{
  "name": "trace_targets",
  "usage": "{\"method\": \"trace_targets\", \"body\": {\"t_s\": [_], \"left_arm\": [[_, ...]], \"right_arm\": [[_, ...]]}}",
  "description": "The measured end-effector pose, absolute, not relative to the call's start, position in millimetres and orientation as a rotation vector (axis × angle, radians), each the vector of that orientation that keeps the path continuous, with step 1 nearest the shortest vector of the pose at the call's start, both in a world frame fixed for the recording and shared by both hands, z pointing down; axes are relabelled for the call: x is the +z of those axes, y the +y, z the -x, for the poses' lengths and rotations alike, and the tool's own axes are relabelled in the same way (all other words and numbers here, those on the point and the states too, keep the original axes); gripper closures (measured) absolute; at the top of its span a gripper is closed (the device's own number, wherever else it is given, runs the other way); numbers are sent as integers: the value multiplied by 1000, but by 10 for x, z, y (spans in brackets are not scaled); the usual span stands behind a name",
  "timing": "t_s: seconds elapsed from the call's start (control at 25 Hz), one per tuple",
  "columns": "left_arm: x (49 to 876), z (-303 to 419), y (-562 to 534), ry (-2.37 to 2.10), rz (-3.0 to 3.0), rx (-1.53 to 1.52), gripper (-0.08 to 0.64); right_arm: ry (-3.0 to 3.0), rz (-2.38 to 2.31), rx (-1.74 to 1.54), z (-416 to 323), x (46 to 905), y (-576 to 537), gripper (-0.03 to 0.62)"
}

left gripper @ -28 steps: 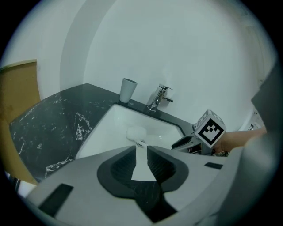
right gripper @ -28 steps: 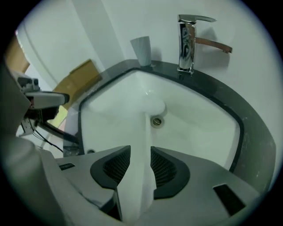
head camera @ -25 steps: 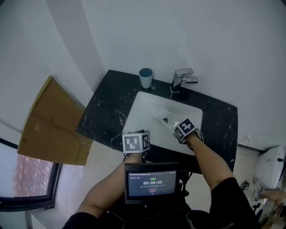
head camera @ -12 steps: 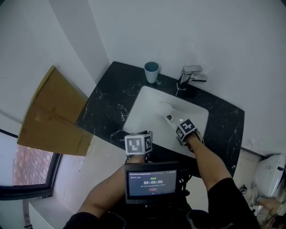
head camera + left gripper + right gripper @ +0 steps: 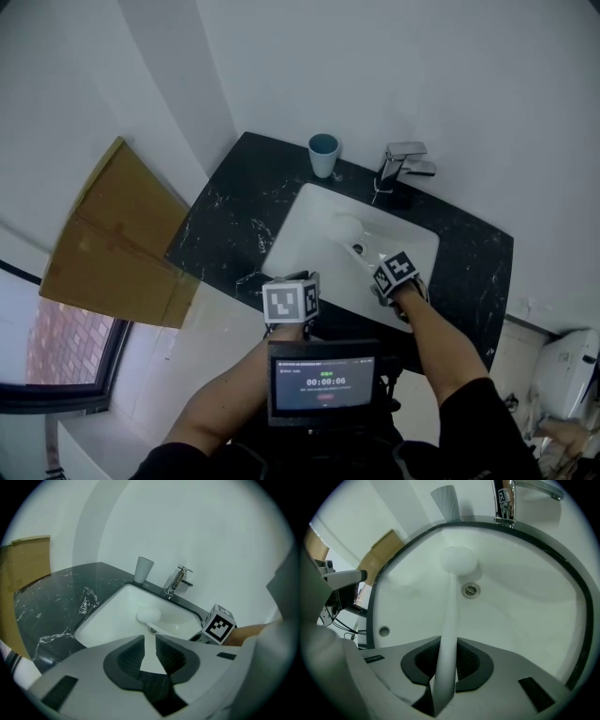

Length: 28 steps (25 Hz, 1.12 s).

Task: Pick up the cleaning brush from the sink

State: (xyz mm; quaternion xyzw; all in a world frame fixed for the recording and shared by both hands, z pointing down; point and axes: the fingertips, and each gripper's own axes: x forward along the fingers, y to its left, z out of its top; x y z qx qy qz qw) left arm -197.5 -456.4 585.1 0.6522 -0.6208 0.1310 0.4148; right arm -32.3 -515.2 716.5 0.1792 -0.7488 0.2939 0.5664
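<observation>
The white cleaning brush [image 5: 451, 606] lies in the white sink [image 5: 309, 234], its round head [image 5: 345, 228] by the drain [image 5: 470, 590]. Its long handle runs back toward me. My right gripper [image 5: 449, 651] points steeply down into the basin, and both dark pads press on the handle's near end. In the head view the right gripper [image 5: 380, 272] sits at the sink's near right. My left gripper [image 5: 292, 279] hovers over the sink's front rim. Its jaws [image 5: 150, 641] stand a narrow gap apart with nothing between them. From the left gripper view the brush head [image 5: 148, 616] lies ahead.
A chrome tap [image 5: 403, 161] stands behind the basin, with a blue cup [image 5: 323, 155] to its left. The black marble counter [image 5: 234, 206] surrounds the sink. A cardboard sheet [image 5: 112, 234] leans at the left, and a small screen [image 5: 323, 380] sits near my chest.
The head view has shifted slightly. Both grippers stay about where they were, the right one at the near end of the brush handle.
</observation>
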Motion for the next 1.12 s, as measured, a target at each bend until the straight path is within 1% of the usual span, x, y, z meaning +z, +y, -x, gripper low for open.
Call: {"method": "trace_targets", "body": {"t_s": [0.16, 0.28, 0.4, 0.6, 0.84, 1.0, 1.12], "left_arm": [[5791, 1969, -4550, -1581, -1667, 346, 485], [5574, 1939, -4544, -1609, -1764, 350, 512], [5208, 1917, -4467, -1644, -1942, 290, 554], [4625, 2064, -4131, -1703, -2209, 214, 554], [4175, 2102, -3535, -1663, -2484, 157, 554], [3979, 1983, -3105, -1648, -2536, 85, 554], [3838, 1776, -2815, -1674, -2572, 78, 554]], "right_arm": [[-1853, -412, 694, 433, 6952, -5107, 541], [-1961, -451, 696, 486, 6673, -5102, 541], [-2073, -517, 667, 502, 6318, -4980, 541], [-2231, -708, 604, 530, 5659, -4524, 541], [-2431, -995, 583, 649, 4878, -3771, 541], [-2526, -1121, 478, 578, 4413, -3289, 541], [-2578, -1213, 363, 321, 4131, -2969, 541]]}}
